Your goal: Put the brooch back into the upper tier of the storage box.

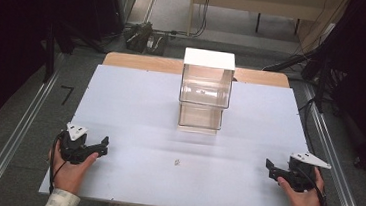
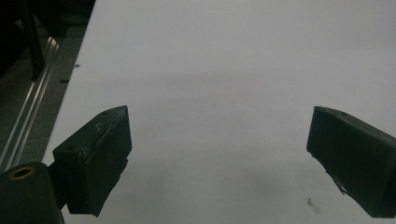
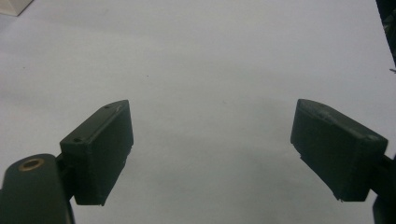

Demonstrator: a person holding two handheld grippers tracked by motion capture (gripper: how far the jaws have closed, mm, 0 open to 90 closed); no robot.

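Two tools rest low on the white surface (image 1: 135,104), one in each of my hands. My left tool (image 1: 101,145) sits near the left edge, jaws wide with nothing between them. My right tool (image 1: 271,170) sits near the right edge, jaws also wide and empty. A small speck (image 1: 177,161) lies between them. The clear box (image 1: 205,91) stands well beyond, at the far middle.
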